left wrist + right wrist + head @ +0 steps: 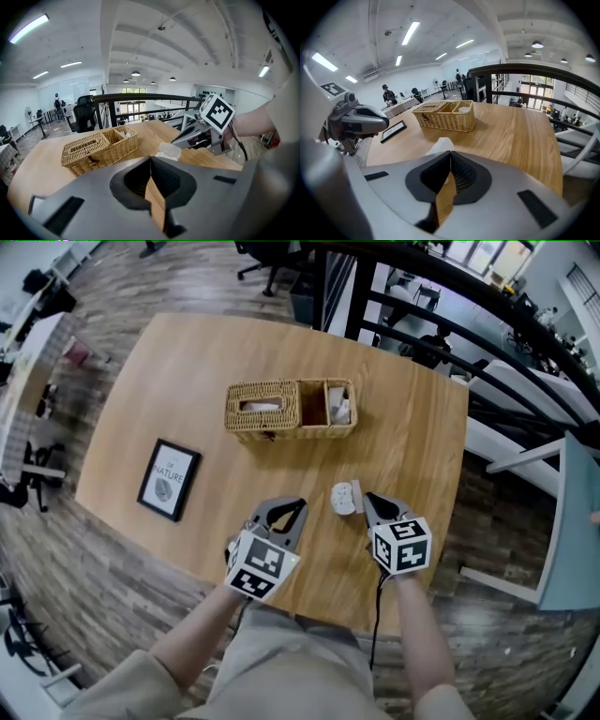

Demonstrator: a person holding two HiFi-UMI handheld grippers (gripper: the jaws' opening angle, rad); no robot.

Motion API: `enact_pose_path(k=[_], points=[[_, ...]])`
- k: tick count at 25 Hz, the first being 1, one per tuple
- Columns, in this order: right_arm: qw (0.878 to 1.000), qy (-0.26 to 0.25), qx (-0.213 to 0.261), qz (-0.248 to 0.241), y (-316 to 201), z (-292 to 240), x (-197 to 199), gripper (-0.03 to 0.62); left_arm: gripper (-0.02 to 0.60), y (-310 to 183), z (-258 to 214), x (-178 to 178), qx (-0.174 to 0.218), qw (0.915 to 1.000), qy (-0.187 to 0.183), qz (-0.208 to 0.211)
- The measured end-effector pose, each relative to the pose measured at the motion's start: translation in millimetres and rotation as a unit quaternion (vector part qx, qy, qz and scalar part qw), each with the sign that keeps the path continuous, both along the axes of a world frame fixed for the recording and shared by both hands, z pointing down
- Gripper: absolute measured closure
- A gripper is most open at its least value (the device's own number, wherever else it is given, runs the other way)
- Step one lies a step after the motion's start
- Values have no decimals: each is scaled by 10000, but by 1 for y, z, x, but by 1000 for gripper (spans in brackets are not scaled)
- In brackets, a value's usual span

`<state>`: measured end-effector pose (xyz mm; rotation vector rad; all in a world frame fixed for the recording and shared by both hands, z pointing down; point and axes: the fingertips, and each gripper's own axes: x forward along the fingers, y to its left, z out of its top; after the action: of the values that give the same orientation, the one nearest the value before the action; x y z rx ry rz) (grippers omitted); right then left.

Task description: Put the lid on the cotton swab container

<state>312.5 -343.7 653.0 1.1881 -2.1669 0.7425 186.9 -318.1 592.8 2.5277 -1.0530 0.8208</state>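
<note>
Left claw (pixel 298 507) and right claw (pixel 370 498) are both pressed shut on nothing, with the cotton swab container (pixel 344 499) between their tips.
The small white container stands on the wooden surface (pixel 422 437), toward the edge nearest the person. The right claw's tip is just beside it, and the left claw's tip is a little further off on the other side. Each claw's own view shows its jaws meeting at the tips, with only wood grain behind the gap below. Whether the lid is on cannot be made out. A wicker basket (pixel 281 411) sits farther back on the surface, and a framed picture (pixel 169 480) lies apart from it, off to the left.
</note>
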Motion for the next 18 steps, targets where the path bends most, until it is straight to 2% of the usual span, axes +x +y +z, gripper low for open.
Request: enact_pose_path(k=[6, 11, 16, 18], points=[[9994, 36, 19, -344, 5, 6, -35, 566, 560, 14, -2, -9, -84, 9999, 66, 44], [9966, 612, 336, -440, 5, 11, -47, 568, 560, 25, -2, -22, -167, 9997, 129, 130], [9988, 337, 30, -345, 5, 13, -46, 566, 558, 26, -7, -34, -99, 9998, 138, 78], [9995, 246, 61, -163, 3, 5, -42, 566, 558, 25, -17, -37, -12, 9998, 166, 78]])
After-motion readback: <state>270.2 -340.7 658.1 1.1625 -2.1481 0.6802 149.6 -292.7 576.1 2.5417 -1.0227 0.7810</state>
